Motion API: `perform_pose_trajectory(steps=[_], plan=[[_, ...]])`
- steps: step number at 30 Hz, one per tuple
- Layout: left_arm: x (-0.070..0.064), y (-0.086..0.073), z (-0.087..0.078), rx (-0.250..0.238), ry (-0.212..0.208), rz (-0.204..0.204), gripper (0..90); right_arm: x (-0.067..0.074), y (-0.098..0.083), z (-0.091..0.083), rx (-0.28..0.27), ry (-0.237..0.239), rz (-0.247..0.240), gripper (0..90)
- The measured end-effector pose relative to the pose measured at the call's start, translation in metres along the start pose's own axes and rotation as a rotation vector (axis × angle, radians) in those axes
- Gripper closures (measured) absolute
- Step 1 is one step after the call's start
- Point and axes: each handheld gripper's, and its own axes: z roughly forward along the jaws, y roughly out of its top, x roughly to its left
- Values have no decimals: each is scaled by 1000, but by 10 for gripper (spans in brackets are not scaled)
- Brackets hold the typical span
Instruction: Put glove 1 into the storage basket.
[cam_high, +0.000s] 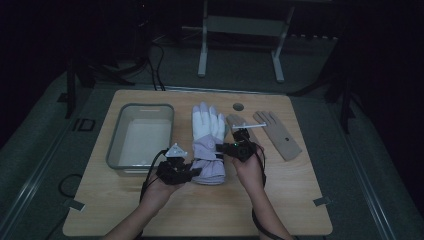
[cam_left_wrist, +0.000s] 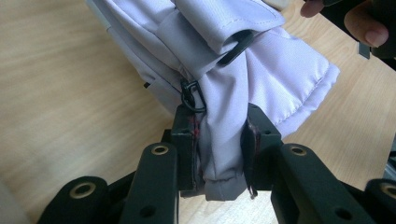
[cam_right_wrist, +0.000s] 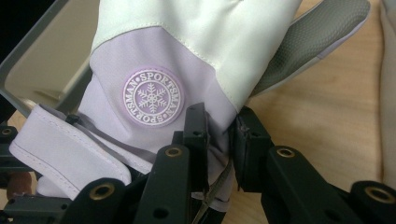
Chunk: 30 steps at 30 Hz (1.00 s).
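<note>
High view puts the lilac and white ski glove (cam_high: 208, 142) at the middle of the wooden table (cam_high: 200, 210), fingers pointing away from me and cuff toward me. Its cuff end is bunched between my 2 grippers. My left gripper (cam_high: 192, 172) meets the cuff's lower left corner, and my right gripper (cam_high: 226, 148) meets the glove's right edge near the wrist.

Left gripper view shows my own 2 jaws clamped on a fold of the quilted lilac cuff (cam_left_wrist: 219, 140), the cloth squeezed flat between the pads, with a small black clip (cam_left_wrist: 191, 98) just above them. The wood grain runs under the fabric on both sides.

Right gripper view shows my other 2 jaws pinching the lilac fabric at the glove's wrist edge, just right of and below a round snowflake badge (cam_right_wrist: 152, 97) lettered SPORTSMAN. The white back of the glove (cam_right_wrist: 196, 37) lies beyond the badge, and a grey textured thumb (cam_right_wrist: 308, 42) sticks out to its right.

Left of the glove, close beside it, stands a clear rectangular tub (cam_high: 141, 137) with a grey rim. Right of the glove lie 2 flat tan hand-shaped pieces (cam_high: 276, 134), the nearer one partly behind my right gripper. A small round hole (cam_high: 238, 107) sits in the tabletop past the glove's fingertips, to their right.
</note>
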Motion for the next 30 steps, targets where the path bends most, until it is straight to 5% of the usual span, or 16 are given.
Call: perform_pose_trajectory(steps=[12, 30], plan=[[14, 30, -36, -39, 50, 23, 706, 25, 42, -7, -46, 2, -59, 771], [51, 33, -91, -83, 127, -10, 708, 78, 92, 18, -47, 33, -148, 771]])
